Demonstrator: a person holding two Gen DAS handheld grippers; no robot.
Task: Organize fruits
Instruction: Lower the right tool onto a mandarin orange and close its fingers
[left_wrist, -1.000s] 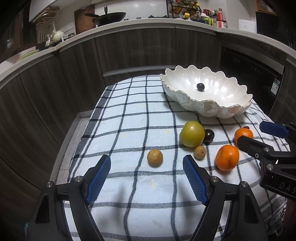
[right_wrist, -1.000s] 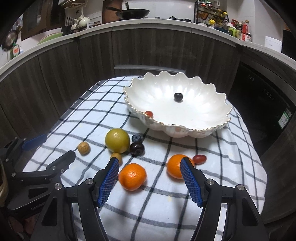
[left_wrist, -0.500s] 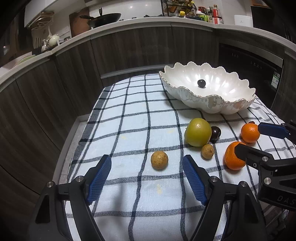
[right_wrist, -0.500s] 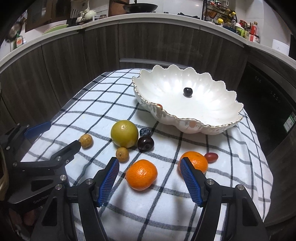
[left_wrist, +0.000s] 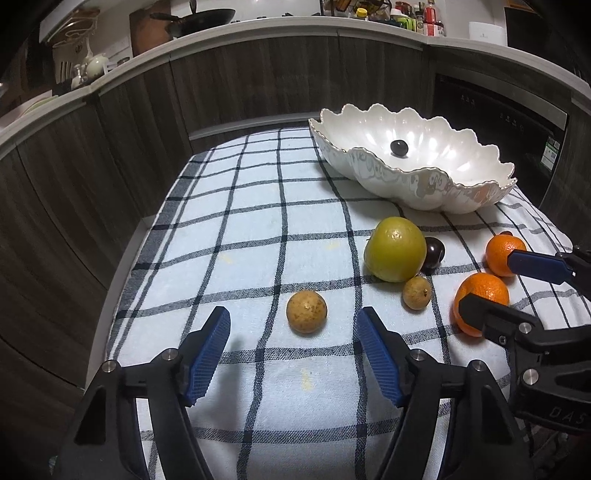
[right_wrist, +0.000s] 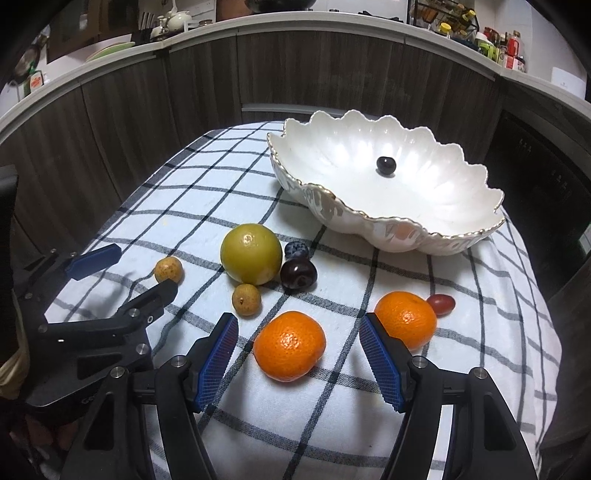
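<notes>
On the checked tablecloth (left_wrist: 258, 221), I hold both tongs open over fruit: the left gripper (left_wrist: 293, 332), jaws just narrowed, frames a small brown longan (left_wrist: 306, 311); the right gripper (right_wrist: 298, 343) straddles a mandarin (right_wrist: 289, 345). I should centre each fruit before squeezing, gently. Outside the scalloped bowl (right_wrist: 369, 218): two mandarins, two longans, one green citrus (right_wrist: 251, 254), one plum (right_wrist: 298, 274), one blueberry (right_wrist: 296, 249), one small red fruit (right_wrist: 441, 304). Inside: one dark berry (right_wrist: 386, 165).

1. I am looking at a home kitchen: a curved counter (left_wrist: 258, 27) over dark wood cabinets (right_wrist: 314, 74).
2. A wok (left_wrist: 199, 18), a teapot (right_wrist: 179, 16) and bottles (left_wrist: 417, 16) stand on it.
3. A built-in oven (left_wrist: 491, 110) sits at the right.
</notes>
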